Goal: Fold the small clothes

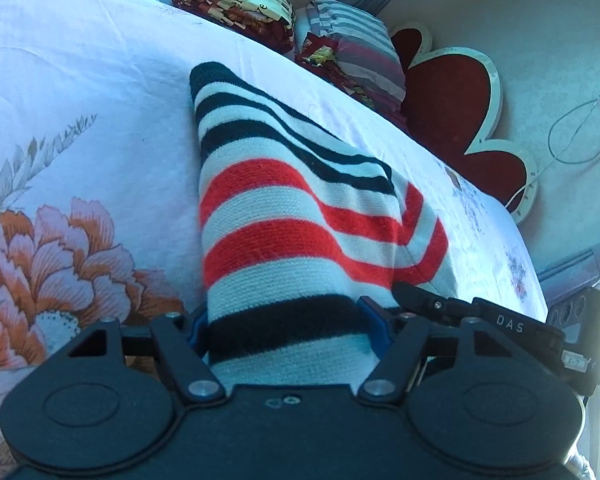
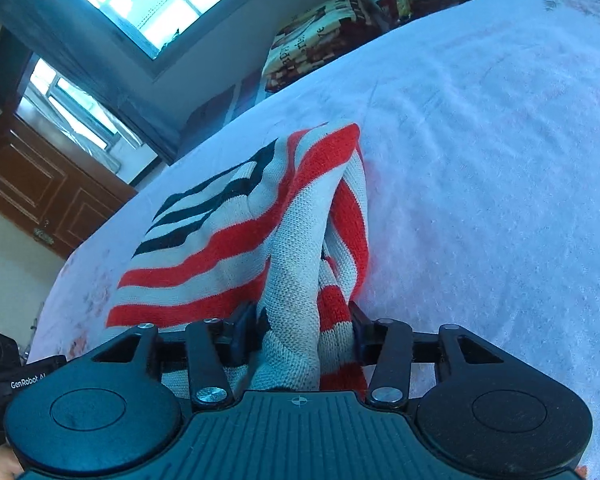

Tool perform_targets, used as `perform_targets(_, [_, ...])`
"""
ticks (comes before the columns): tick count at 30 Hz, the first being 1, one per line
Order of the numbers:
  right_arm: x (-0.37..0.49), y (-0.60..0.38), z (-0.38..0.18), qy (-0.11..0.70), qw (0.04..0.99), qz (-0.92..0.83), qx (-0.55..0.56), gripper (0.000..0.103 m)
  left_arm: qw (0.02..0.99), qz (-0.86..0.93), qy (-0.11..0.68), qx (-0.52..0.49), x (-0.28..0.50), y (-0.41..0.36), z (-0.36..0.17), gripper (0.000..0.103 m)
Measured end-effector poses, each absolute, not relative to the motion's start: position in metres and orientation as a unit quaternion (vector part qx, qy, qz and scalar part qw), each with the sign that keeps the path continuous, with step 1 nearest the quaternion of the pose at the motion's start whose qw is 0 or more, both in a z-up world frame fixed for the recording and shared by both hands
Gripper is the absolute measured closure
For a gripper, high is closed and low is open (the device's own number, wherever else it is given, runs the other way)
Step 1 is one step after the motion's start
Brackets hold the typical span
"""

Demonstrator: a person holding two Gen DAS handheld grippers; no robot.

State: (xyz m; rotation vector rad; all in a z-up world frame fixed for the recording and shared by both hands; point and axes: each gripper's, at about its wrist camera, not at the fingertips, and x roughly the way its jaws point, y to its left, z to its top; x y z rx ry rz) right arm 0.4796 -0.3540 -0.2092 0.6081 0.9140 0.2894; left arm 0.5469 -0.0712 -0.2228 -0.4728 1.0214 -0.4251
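A knitted garment (image 1: 284,216) with white, red and dark stripes lies lengthwise on the floral bed sheet (image 1: 80,80). Its near end runs between the blue pads of my left gripper (image 1: 286,328), which press on it from both sides. One of the right gripper's black fingers (image 1: 424,298) shows at the garment's right edge. In the right wrist view the same garment (image 2: 236,232) is bunched into a thick fold. My right gripper (image 2: 300,330) is shut on that fold. The cloth hides the fingertips in both views.
Folded printed blankets (image 1: 236,4) and a striped pillow (image 1: 356,44) are stacked at the far end of the bed. A red flower-shaped board (image 1: 460,120) and a cable (image 1: 572,132) are at the wall to the right. The right wrist view shows windows (image 2: 140,0) and a wooden door (image 2: 40,184).
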Motion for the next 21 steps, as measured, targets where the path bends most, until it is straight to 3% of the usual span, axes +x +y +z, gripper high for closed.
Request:
perform_targets(6, [0.468, -0.348, -0.198, 0.409, 0.858, 0.131, 0.281, 0.069, 0.84, -0.199, 0.466, -0.193, 0.538, -0.076, -0.207, 0.043])
perform_targets(14, [0.456, -0.331, -0.17, 0.383, 0.855, 0.162, 0.31, 0.07, 0.856, -0.208, 0.441, -0.17, 0.525, -0.065, -0.178, 0.045])
perform_targets(21, [0.461, -0.26, -0.14, 0.364, 0.857, 0.208, 0.3, 0.07, 0.871, -0.187, 0.417, -0.179, 0.509, -0.003, -0.156, 0.045])
